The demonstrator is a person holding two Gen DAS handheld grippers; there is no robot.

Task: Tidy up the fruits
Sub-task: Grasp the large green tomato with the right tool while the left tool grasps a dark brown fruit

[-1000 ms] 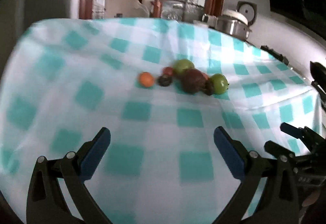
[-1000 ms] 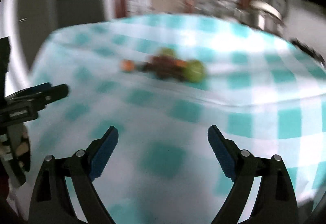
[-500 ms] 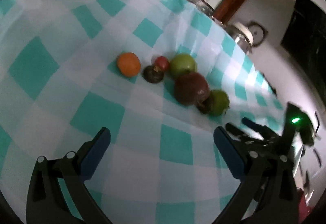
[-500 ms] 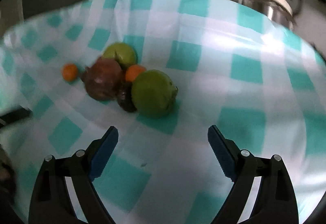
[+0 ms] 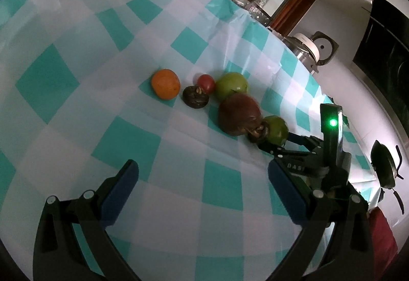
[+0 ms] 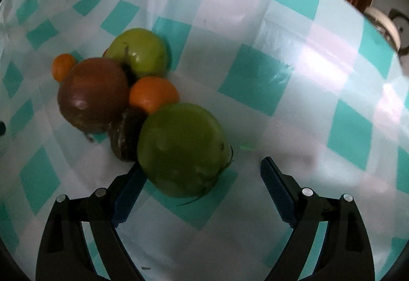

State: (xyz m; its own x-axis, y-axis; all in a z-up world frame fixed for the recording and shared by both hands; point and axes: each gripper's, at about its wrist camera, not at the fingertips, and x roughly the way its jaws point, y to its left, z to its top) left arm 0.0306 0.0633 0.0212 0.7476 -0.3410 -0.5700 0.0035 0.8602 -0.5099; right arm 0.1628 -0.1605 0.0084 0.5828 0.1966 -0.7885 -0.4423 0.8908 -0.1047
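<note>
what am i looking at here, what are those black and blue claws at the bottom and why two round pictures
Each picture comes from a fisheye camera mounted on a hand-held grasping tool; a person holds one in each hand, and no robot arm is involved. The black arms with blue pads are the tool's two fingers. The left tool is open and empty. The right tool is open too, closing in on the near green fruit, not gripping it. On the checked tablecloth lie the fruits: the far green fruit, a big brown one, an orange and some smaller pieces.
</note>
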